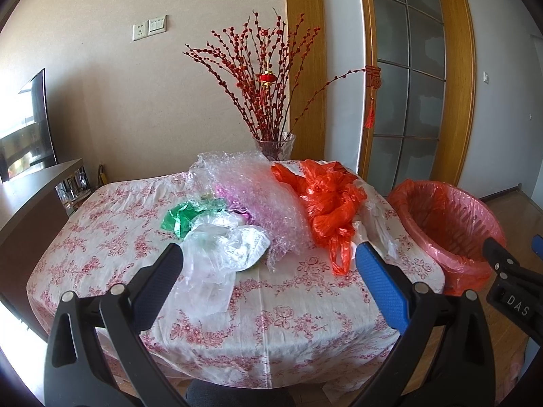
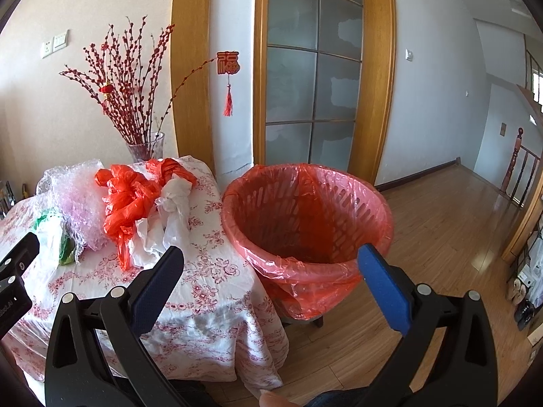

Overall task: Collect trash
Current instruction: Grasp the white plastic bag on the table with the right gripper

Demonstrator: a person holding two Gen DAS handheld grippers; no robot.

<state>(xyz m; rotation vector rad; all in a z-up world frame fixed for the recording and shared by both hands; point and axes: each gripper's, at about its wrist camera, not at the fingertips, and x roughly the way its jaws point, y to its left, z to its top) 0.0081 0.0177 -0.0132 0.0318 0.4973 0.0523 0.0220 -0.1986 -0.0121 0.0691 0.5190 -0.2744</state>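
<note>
**Plastic scraps heaped on the floral cloth, bin beside the table**

Red-flowered cloth covers the table (image 1: 112,237) ahead of my left gripper (image 1: 268,271), whose two fingers stand wide apart with nothing between them. Past their tips lies the trash: a clear plastic bag (image 1: 220,251) nearest me, a green wrapper (image 1: 180,218) just behind it, a big crumple of bubble wrap (image 1: 251,183) in the middle, and an orange-red plastic bag (image 1: 329,200) to its right with white plastic (image 1: 373,224) touching its far side. A glass vase of red branches (image 1: 268,101) stands at the back edge. Off the table's right side sits the bin (image 1: 451,224), lined with a red bag. My right gripper shows at the frame's right edge.

From the right wrist, my right gripper (image 2: 271,273) also hangs spread wide, holding nothing, its black finger over the table corner and its blue finger in front of the bin (image 2: 305,217). The bin stands on the wooden floor (image 2: 441,237), just beside the table (image 2: 210,271). The orange-red bag (image 2: 129,200), white plastic (image 2: 173,213) and bubble wrap (image 2: 74,196) lie on the cloth to the left; the vase (image 2: 146,146) stands behind them.
</note>
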